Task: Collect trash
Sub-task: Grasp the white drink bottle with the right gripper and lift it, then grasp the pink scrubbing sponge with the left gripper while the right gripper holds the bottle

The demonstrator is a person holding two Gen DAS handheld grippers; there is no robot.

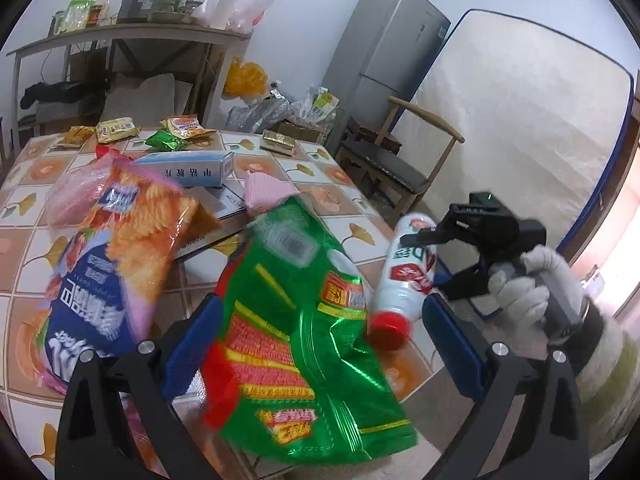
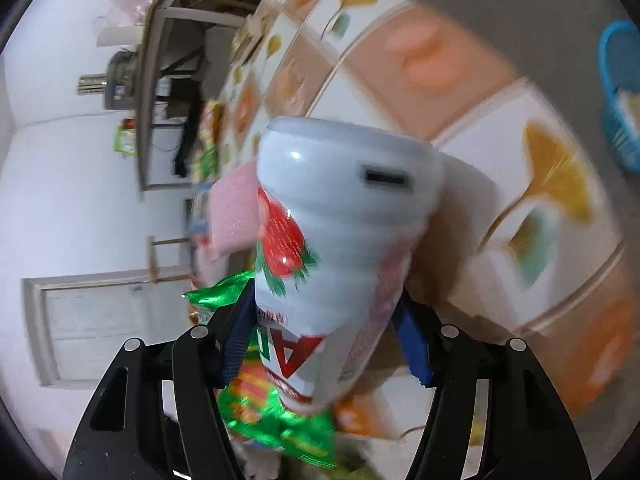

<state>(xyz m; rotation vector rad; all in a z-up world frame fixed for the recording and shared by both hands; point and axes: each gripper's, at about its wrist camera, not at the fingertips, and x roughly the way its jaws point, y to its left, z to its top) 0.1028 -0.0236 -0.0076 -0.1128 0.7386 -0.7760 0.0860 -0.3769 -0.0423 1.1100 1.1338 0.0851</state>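
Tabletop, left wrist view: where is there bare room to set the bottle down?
Bare tiles of the table run along the right edge, between the pink cloth and the chair, past the white bottle. The far right corner beyond the brown packet also looks free. The near left is crowded: orange chip bag, green bag, blue box.

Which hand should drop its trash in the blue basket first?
Probably the right. The right gripper already clamps the white bottle, and the blue basket shows in its view. The left gripper is open around the green bag.
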